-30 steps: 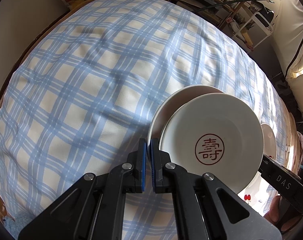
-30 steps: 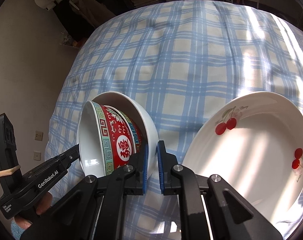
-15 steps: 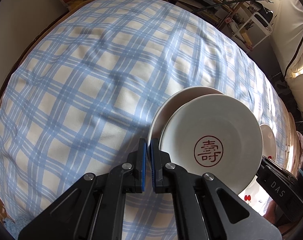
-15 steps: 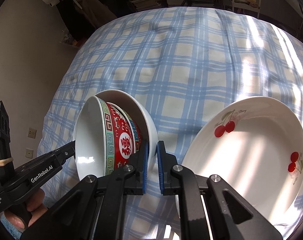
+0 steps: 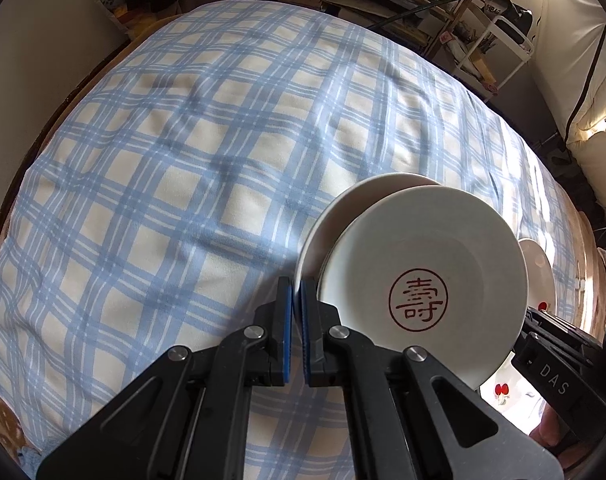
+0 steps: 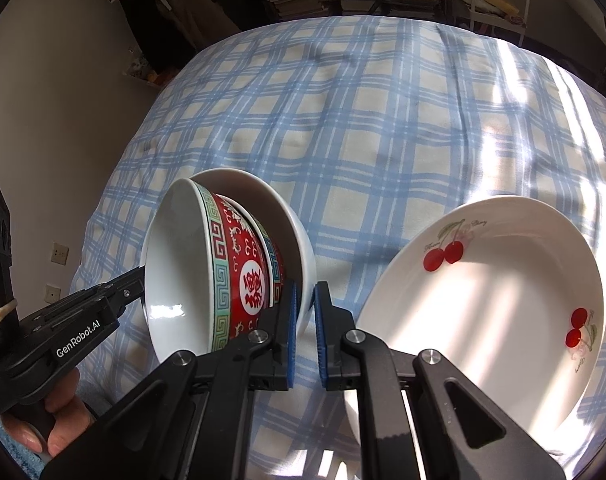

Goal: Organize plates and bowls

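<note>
Now each hand-held gripper clamps rims: left [image 5: 297, 320] plates [image 5: 423, 280], right [image 6: 304, 328] bowls [image 6: 223, 264].

checked cloth [image 5: 191, 184]: cream ground crossed by light and mid blue stripes, covering the surface
seal plate [image 5: 423, 280]: plain white, with a red ringed Chinese character near its middle
plate behind it [image 5: 343, 208]: plain off-white
cherry plate [image 6: 499, 304]: white, with two pairs of red cherries on thin green stems, and small grey script
patterned bowl [image 6: 239, 276]: red outside with white characters and a white medallion, a green key-fret band at the rim; white inside
outer bowl [image 6: 291, 228]: plain white
left hand-held gripper [image 5: 297, 328]: black, blue pads
right hand-held gripper [image 6: 305, 332]: black, blue pads
</note>
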{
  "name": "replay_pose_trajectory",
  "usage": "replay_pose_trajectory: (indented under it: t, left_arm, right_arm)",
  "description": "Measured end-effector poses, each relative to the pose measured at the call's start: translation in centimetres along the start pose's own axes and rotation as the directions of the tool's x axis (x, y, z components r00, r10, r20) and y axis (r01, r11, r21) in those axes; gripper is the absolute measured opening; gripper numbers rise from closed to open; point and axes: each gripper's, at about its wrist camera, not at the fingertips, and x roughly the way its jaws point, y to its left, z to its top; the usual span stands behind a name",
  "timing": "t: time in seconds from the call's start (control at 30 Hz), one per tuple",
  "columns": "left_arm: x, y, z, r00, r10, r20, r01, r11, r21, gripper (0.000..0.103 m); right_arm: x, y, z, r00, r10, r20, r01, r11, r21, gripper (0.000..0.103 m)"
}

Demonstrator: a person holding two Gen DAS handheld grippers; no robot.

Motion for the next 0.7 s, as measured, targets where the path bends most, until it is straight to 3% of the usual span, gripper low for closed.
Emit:
replay_pose_trajectory:
  t: [0.7]
  left_arm:
    - [-2.2, -0.8, -1.2, 0.999, 0.021, 0.042, -0.023, 0.998, 0.055, 0.002]
  right_arm:
    - [-1.5, 0.0, -0.4, 1.0, 0.017, 0.004, -0.017, 0.999, 0.039, 0.011]
